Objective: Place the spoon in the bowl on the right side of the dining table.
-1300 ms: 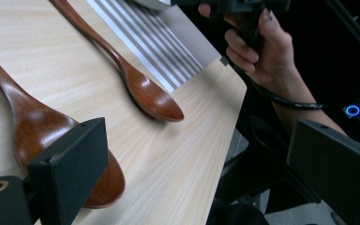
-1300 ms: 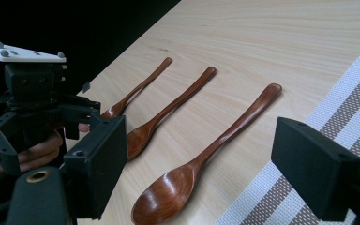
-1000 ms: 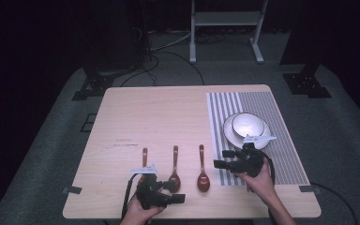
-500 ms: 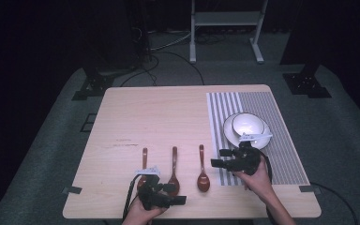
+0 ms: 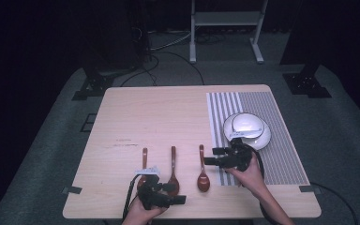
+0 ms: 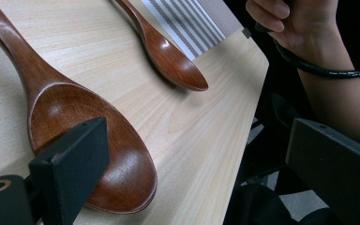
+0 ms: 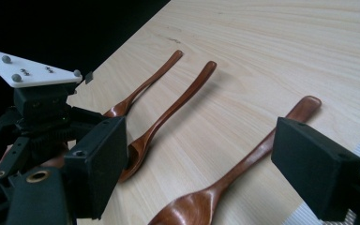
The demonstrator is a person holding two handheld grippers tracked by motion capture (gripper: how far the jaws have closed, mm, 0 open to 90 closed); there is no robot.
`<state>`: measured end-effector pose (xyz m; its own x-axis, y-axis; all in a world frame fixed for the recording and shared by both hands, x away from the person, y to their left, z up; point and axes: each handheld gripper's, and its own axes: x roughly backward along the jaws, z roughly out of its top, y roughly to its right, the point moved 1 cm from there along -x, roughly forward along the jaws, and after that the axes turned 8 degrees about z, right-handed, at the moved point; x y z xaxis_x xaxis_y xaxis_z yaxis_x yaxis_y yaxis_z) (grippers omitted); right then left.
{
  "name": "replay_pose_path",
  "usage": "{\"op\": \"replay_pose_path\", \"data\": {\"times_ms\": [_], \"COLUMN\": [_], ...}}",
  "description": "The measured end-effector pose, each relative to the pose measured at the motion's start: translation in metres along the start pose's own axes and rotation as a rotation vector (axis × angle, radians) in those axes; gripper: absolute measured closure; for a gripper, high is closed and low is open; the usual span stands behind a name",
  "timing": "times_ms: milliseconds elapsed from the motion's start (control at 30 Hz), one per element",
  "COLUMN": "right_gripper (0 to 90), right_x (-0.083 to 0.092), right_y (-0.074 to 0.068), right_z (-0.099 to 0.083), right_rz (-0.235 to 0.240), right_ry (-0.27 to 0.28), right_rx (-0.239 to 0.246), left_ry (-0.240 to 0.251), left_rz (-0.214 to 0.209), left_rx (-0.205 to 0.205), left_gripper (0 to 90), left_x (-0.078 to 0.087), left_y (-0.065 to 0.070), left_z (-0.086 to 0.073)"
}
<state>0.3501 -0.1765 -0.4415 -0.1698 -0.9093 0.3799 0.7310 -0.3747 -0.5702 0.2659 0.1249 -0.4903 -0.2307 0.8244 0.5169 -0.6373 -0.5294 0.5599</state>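
Right tool (image 5: pixel 214 156), jaws wide and empty, straddles the right spoon (image 5: pixel 202 174) at 6 o'clock on the counter (image 5: pixel 168 112); left tool (image 5: pixel 176 193), likewise open, flanks the middle spoon (image 6: pixel 89 140); a shallow closure risks skidding the handle.

A light wooden table (image 5: pixel 168 112) is seen on dark grey carpet. Three brown wooden spoons are laid in a row near its front edge, handles away from the person. The left spoon (image 5: pixel 144 161) is partly hidden beneath the left gripper (image 5: pixel 166 199); the middle spoon (image 5: pixel 173 169) lies at that gripper's jaws. The right spoon (image 5: pixel 202 169) lies just below the right gripper (image 5: pixel 209 156), whose jaws stand apart. A striped grey placemat (image 5: pixel 281 140) is laid beside that gripper, with stacked white bowls (image 5: pixel 246 130) on it.
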Motion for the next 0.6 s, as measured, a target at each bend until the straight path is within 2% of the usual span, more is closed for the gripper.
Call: {"op": "replay_pose_path", "data": {"times_ms": [233,600], "right_gripper": [17.6,17.7], "right_x": [-0.017,-0.049], "right_y": [-0.003,-0.007], "right_z": [0.007,0.020], "right_rz": [0.012,0.021], "right_ry": [-0.031,-0.081], "right_rx": [-0.019,-0.023], "left_ry": [-0.003,-0.004], "left_rz": [0.002,-0.003], "left_rx": [-0.003,-0.002], "left_gripper": [5.3,5.4], "left_x": [0.000,0.000], "left_y": [0.000,-0.001], "left_z": [0.000,0.000]}}
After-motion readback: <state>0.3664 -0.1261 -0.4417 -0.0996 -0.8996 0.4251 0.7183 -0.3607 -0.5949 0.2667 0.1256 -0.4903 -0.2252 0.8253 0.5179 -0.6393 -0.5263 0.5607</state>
